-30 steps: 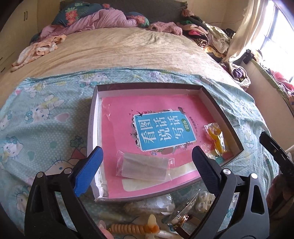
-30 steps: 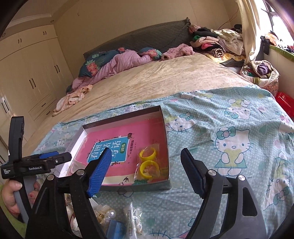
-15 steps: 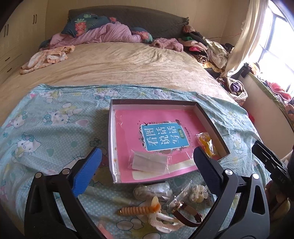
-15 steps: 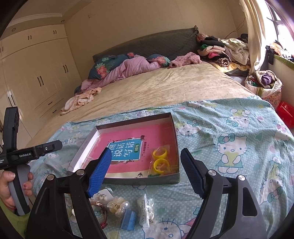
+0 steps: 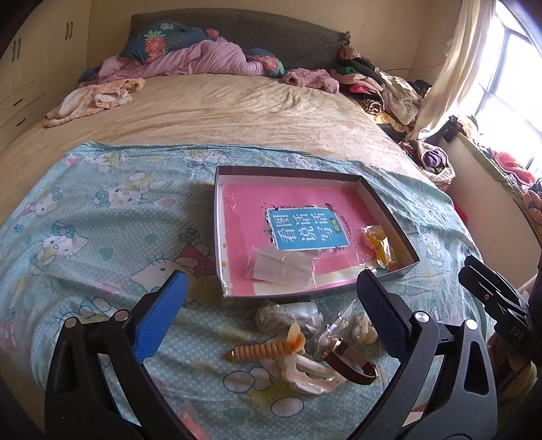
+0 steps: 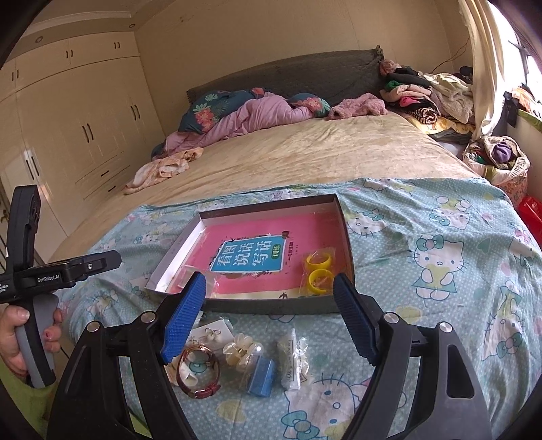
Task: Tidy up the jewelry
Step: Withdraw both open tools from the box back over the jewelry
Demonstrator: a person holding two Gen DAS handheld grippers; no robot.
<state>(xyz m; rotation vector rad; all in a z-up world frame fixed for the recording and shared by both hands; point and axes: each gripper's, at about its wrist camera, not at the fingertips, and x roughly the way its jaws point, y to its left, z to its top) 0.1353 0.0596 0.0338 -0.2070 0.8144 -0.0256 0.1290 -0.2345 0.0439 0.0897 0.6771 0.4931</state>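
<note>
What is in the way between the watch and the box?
Nothing visible blocks it. The watch lies on the sheet just in front of the box, whose low near wall is all it must clear. Both the right gripper and left gripper are open and empty above the pile.

You are looking across a wide bed (image 6: pixel 305 159) covered in a tan spread, with a light blue cartoon-cat sheet (image 6: pixel 440 243) laid over its near end. A dark grey padded headboard (image 6: pixel 288 72) stands against the cream back wall (image 6: pixel 271 30). Floral pillows (image 5: pixel 159 37) and a rumpled pink quilt (image 5: pixel 200 62) lie at the head, and a heap of clothes (image 5: pixel 382 91) fills the far right corner. To your left, cream wardrobes (image 6: pixel 67 111) with dark handles line the wall. On your right, strong daylight comes through a window (image 5: pixel 515 78) beside a pale curtain (image 5: pixel 450 74).
</note>
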